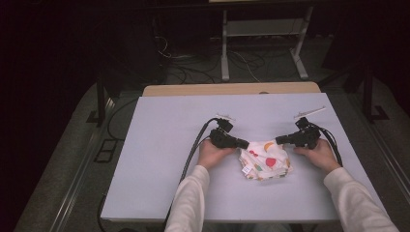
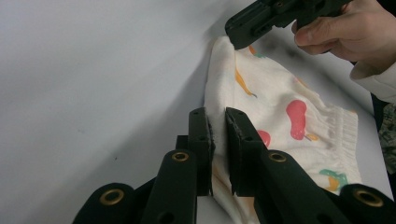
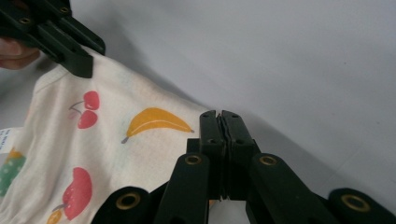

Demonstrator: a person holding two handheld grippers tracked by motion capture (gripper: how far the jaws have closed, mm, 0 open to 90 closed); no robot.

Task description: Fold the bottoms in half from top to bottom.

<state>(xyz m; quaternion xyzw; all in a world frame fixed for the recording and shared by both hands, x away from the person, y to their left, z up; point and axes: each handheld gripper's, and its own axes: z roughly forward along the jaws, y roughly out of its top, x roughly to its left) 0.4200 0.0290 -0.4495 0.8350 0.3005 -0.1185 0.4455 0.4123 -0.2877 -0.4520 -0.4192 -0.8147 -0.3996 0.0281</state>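
Your left claw (image 2: 218,128) is pinched tight on the cloth (image 2: 285,121). A fold of the cloth's edge sits between its two black jaws. From above, that claw (image 1: 245,144) holds the cloth's (image 1: 266,160) far left corner.

Your right claw (image 3: 220,122) is squeezed shut too, with hardly any gap. It bites a thin bit of the cloth (image 3: 93,154) at its edge, close to the yellow banana (image 3: 156,120). From above, that claw (image 1: 279,140) is on the far right corner.

Both claws point in at each other, and the cloth lies between them. It is white with small fruit on it, red cherries (image 3: 86,112) among them. It looks folded and a bit crumpled. A small white tag (image 1: 246,169) sticks out on its left side.

The cloth rests on the pale table (image 1: 159,145), near the middle and a bit to the near side. Your hands sit just behind the claws, one on each side. Cables (image 1: 193,150) run back from the left claw toward you.
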